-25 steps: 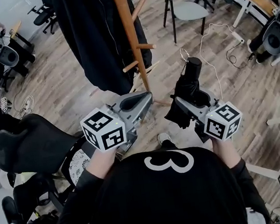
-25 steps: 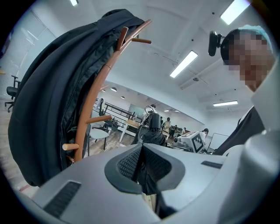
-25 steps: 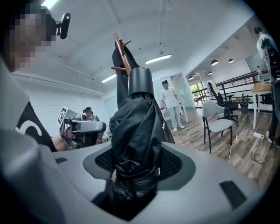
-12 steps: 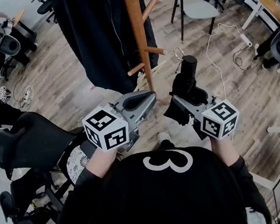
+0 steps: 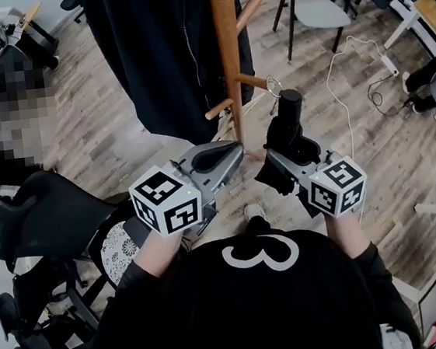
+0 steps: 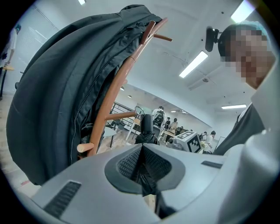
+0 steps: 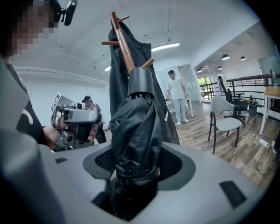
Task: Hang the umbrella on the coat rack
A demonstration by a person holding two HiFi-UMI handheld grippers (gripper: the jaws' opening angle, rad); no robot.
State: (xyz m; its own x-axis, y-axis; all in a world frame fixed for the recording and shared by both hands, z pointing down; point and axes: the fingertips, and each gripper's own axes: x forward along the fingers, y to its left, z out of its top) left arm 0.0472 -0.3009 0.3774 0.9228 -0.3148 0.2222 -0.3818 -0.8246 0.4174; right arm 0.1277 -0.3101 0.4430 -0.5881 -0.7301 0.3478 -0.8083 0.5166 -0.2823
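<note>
A black office chair [image 5: 32,222] stands at the far left. The left gripper [image 5: 229,151] is clenched on nothing and points toward the wooden coat rack [image 5: 226,44], where a dark jacket [image 5: 153,52] hangs. Right of the pole, the right gripper [image 5: 288,156] grasps the folded black umbrella [image 5: 285,132], held upright. The umbrella's handle end sits near a lower peg [image 5: 251,81].
</note>
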